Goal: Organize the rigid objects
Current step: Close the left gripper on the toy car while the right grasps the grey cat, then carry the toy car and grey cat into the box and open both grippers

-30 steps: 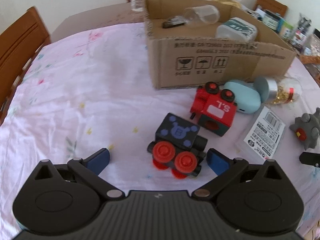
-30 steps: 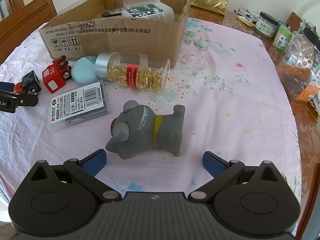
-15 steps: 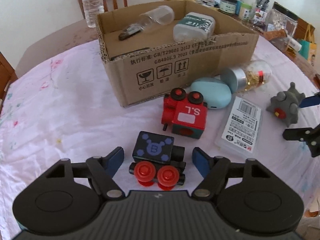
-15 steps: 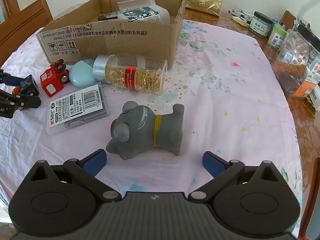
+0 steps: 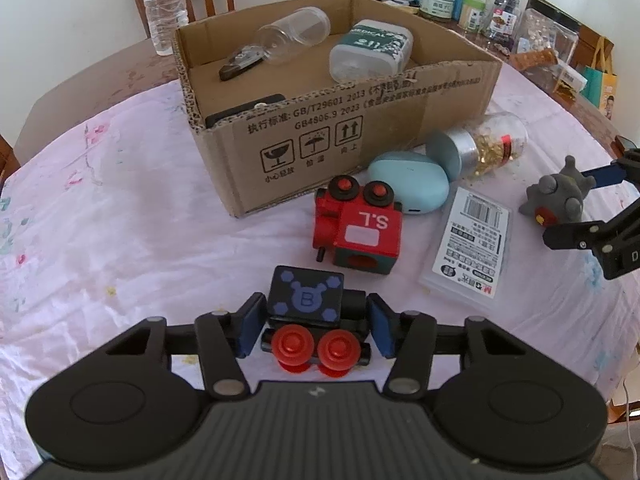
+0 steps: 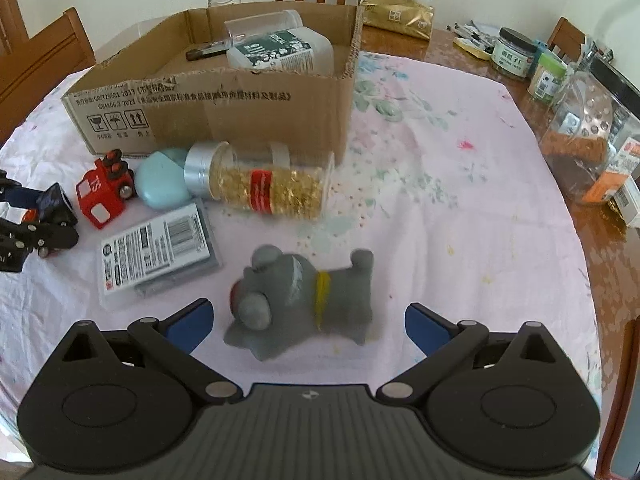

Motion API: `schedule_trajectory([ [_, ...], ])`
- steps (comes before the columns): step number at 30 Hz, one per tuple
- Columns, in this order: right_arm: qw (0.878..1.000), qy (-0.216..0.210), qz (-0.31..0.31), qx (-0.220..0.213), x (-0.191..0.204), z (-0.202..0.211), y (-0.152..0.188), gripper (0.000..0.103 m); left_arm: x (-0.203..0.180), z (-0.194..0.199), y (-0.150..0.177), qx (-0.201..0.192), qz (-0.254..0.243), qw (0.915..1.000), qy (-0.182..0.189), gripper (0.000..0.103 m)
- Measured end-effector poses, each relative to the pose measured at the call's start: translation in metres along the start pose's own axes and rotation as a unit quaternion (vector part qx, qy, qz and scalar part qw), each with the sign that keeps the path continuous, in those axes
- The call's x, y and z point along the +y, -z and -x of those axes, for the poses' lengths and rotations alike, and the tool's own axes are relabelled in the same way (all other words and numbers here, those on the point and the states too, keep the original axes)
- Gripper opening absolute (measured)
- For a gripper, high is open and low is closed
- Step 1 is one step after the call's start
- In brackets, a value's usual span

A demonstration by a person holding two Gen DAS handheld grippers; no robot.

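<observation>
Two grasps are in play, and we log the risks first. Black toy train (image 5: 310, 314): it sits between the blue pads (image 5: 251, 330) of our left gripper (image 5: 314, 330), which look closed against its sides or nearly so; we cannot confirm firm contact. The pads bear on the body above red wheels (image 5: 292, 348). If the grip is shallow, we judge the toy may pivot or roll out on lifting.

Grey toy dog (image 6: 304, 300): it lies on its side between the widely spread fingers of our right gripper (image 6: 306, 326), untouched and blurred. Its rounded shape may slip if pinched off-centre.

Both toys lie toward the near edge of the table (image 6: 460, 208). Beyond them, near the cardboard box (image 5: 360, 136), lie the red train (image 5: 358, 226), teal case (image 5: 408, 182), capsule bottle (image 6: 260, 182) and labelled flat case (image 6: 156, 248).
</observation>
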State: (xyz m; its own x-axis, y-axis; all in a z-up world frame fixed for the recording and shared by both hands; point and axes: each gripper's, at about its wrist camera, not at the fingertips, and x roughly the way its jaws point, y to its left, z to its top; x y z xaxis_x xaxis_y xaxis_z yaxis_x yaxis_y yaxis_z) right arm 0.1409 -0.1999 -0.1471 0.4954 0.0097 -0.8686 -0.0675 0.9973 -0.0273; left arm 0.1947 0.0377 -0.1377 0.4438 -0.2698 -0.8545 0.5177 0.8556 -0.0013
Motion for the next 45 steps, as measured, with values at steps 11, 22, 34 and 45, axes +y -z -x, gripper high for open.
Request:
schedule_trajectory([
  [11, 1.0, 0.018, 0.021, 0.012, 0.011, -0.005, -0.007, 0.079, 0.0, 0.001, -0.002, 0.005, -0.017, 0.9998, 0.01, 0.05],
  [22, 0.999, 0.008, 0.044, 0.021, 0.008, 0.008, -0.013, 0.076, 0.001, 0.02, -0.011, 0.011, -0.028, 0.9995, 0.012, 0.05],
  [34, 0.995, -0.018, 0.097, -0.019, 0.003, 0.052, -0.046, 0.076, -0.003, 0.058, -0.028, -0.01, -0.028, 0.9994, 0.02, 0.05],
  [45, 0.984, -0.044, 0.141, -0.096, 0.005, 0.063, -0.123, 0.076, 0.0, 0.083, -0.062, -0.052, -0.009, 0.9985, 0.01, 0.05],
])
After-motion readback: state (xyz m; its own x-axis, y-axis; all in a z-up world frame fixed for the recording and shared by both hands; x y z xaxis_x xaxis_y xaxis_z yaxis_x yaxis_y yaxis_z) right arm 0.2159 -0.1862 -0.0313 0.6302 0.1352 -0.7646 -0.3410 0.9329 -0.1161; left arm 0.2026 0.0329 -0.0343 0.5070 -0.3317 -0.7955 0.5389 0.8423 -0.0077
